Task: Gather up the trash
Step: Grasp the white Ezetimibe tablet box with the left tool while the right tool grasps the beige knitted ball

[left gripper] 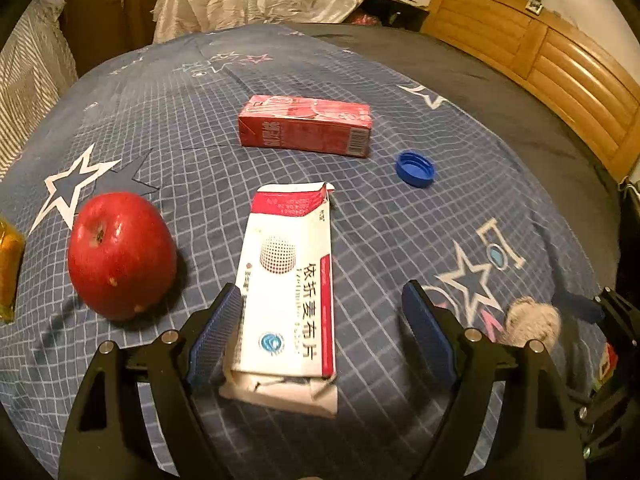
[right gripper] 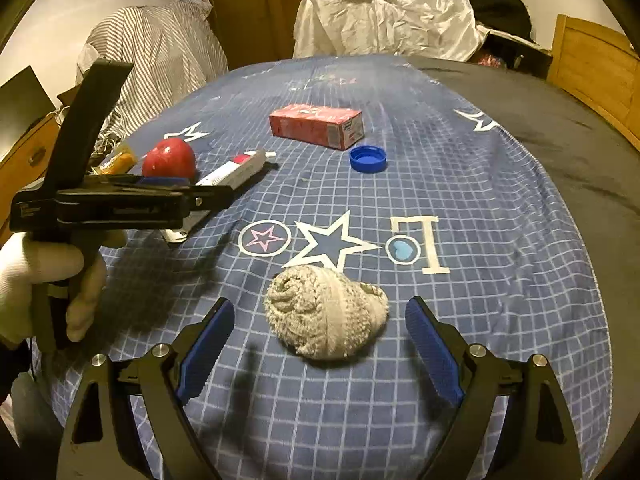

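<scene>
The left gripper stands spread over a flattened white-and-red medicine box on the bed; the box lies between the blue ribbed pads, close against the one on the left of the view and apart from the other, so nothing is pinched. The right gripper is likewise spread, with a rolled, knitted grey sock lying between its pads, touching neither.

Only the left wrist view shows the box's torn, open end and printed face; from the right wrist view it is a thin sliver partly hidden behind the left gripper's black body. That view alone shows a white-gloved hand gripping the left gripper's handle, the tool angled down toward the bed. In the left view the sock is a blurred grey lump at the right edge.

A smooth red apple sits just left of the box. Farther back lie a red rectangular carton on its side and a round blue bottle cap, open side up. The bedcover is a blue grid print with stars.
</scene>
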Demonstrator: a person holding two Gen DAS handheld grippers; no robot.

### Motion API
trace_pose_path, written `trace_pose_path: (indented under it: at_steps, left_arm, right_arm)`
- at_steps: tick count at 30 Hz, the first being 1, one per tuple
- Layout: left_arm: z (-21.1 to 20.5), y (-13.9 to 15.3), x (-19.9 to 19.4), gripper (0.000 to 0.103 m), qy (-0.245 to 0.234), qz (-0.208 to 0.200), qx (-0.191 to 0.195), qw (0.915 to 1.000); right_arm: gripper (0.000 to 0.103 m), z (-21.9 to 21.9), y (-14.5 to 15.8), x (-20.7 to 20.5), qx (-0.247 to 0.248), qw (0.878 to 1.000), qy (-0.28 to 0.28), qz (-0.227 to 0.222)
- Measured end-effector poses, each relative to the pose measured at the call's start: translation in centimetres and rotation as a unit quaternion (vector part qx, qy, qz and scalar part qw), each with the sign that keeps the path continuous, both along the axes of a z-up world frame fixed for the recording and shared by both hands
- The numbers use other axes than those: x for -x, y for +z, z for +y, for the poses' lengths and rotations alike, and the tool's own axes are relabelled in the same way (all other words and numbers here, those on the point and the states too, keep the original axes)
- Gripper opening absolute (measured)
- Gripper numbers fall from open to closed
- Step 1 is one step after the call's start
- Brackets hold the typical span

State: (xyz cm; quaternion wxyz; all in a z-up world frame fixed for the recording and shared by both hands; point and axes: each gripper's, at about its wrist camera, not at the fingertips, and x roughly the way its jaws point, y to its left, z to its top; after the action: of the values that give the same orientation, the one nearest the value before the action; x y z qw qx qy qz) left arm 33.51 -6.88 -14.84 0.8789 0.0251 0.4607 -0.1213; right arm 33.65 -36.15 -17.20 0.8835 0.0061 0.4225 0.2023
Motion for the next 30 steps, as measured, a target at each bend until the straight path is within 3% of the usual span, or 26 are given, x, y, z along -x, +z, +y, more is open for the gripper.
trace_pose_path:
  at_steps: [7, 9, 11, 12, 15, 16, 19, 22, 30]
  left_arm:
    - [0.2, -0.6, -1.0, 0.081, 0.012, -0.004, -0.023, 0.9997]
    - [0.7, -1.0, -1.3, 0.081, 0.017, 0.004, -0.015, 0.9997]
    - [1.2, -1.5, -1.5, 0.081, 0.018, 0.014, 0.0, 0.9997]
    - [1.3, -1.5, -1.5, 0.076, 0.018, 0.013, 0.003, 0.9997]
    - [1.5, -1.7, -1.3, 0.035, 0.011, 0.015, 0.016, 0.9997]
    - [1.6, -1.7, -1.2, 0.027, 0.01, 0.015, 0.019, 0.9997]
    - [1.8, -1.4, -0.2, 0.02, -0.004, 0.018, 0.031, 0.9993]
    - [2.5, -1.0, 1.9, 0.02, -0.023, 0.025, 0.053, 0.998]
    - [8.4, -0.9, 8.2, 0.019, -0.016, 0.059, 0.111, 0.992]
  right_arm:
    - [0.086, 0.8, -0.7, -1.1, -0.001, 1.0, 0.001, -0.001]
    - [0.063, 0.9, -0.9, -1.3, 0.003, 1.0, -0.002, 0.001]
    - [0.058, 0.9, -1.2, -1.3, 0.002, 1.0, -0.003, 0.003]
    - [0.056, 0.7, -1.3, -1.2, 0.0, 1.0, -0.004, 0.003]
    - [0.051, 0.5, -1.3, -0.7, -0.008, 1.0, -0.011, -0.004]
    - [0.05, 0.4, -1.2, -0.6, -0.013, 1.0, -0.014, -0.007]
    - [0.047, 0.1, -0.9, 0.1, -0.029, 0.999, -0.019, -0.012]
    - [0.046, 0.2, -0.5, 1.2, -0.041, 0.999, -0.011, -0.016]
    - [0.046, 2.2, 0.6, 5.0, -0.066, 0.997, 0.031, -0.006]
